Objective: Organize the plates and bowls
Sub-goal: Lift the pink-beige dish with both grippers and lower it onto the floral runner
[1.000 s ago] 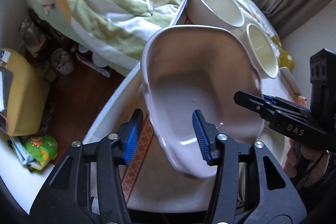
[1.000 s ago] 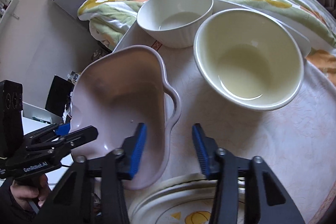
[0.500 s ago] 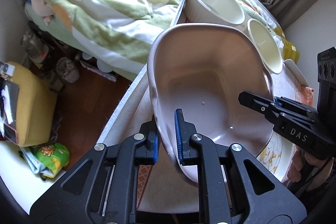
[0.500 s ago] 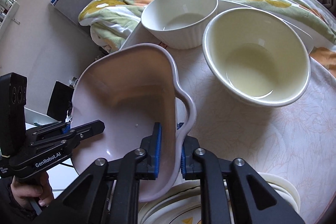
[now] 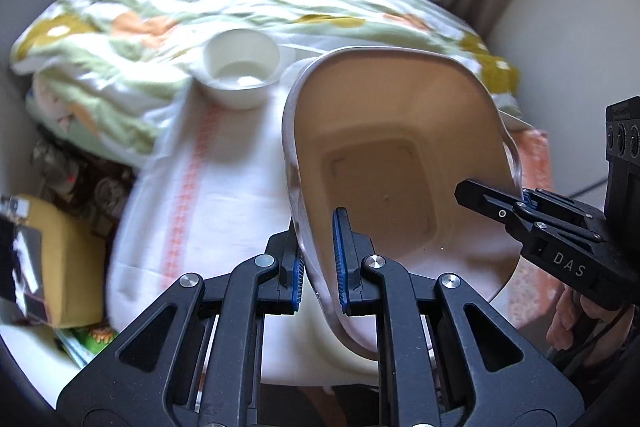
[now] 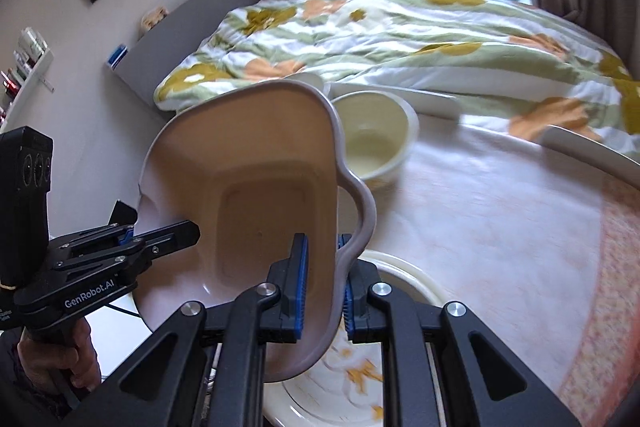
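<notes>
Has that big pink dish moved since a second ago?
Yes. The pink dish has been lifted off the table and now hangs tilted above the flowered plate, nearer the camera than the cream bowl.

A: What did the left gripper (image 5: pixel 320 259) look like?
B: Black linkage arms with silver screw heads and ribbed blue pads (image 5: pixel 340 259) on the fingers.
A: And the right gripper (image 6: pixel 323 291)?
B: Built the same; its side read "DAS", the left one's "GenRobot.AI". A dark sleeve (image 6: pixel 12 379) sat behind the left handle.
</notes>
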The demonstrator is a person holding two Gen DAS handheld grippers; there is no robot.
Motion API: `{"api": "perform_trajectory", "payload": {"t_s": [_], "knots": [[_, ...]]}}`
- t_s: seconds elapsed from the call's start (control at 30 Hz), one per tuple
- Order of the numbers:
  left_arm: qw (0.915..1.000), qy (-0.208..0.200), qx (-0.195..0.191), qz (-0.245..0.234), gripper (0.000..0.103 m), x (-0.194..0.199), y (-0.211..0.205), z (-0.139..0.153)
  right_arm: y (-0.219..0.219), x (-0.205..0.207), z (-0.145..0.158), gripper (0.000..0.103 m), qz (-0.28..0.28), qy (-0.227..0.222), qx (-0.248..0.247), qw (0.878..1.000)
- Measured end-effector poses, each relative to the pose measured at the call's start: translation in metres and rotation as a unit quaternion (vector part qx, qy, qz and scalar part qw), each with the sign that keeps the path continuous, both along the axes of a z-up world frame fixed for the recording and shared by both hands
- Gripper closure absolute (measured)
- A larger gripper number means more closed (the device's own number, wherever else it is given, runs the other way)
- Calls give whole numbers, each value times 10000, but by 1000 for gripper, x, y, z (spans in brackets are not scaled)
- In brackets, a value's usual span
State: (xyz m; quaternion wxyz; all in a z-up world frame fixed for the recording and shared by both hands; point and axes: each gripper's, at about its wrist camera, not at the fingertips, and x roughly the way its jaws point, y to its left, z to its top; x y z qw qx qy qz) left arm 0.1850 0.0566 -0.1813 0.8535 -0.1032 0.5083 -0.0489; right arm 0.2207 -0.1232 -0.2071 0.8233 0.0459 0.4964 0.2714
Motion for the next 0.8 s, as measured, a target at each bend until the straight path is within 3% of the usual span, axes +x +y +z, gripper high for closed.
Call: {"api": "perform_trajectory", "payload": {"t_s": [0.27,0.47,0.63,0.8], "knots": [[9966,-77,-237,-784,92,-6,-135,2,-126,-33,13,89,-881,-98,-157,9959],[9916,139,-470,-1196,92,-3,-221,-27,-211,-52,-8,89,-1460,136,-312,9887],[9894,391,-405,-1342,92,5,-267,-62,-251,-53,-43,89,-1755,353,-440,9829],[9873,512,-310,-1468,92,7,-282,-86,-267,-49,-66,89,-1824,404,-501,9811]]}}
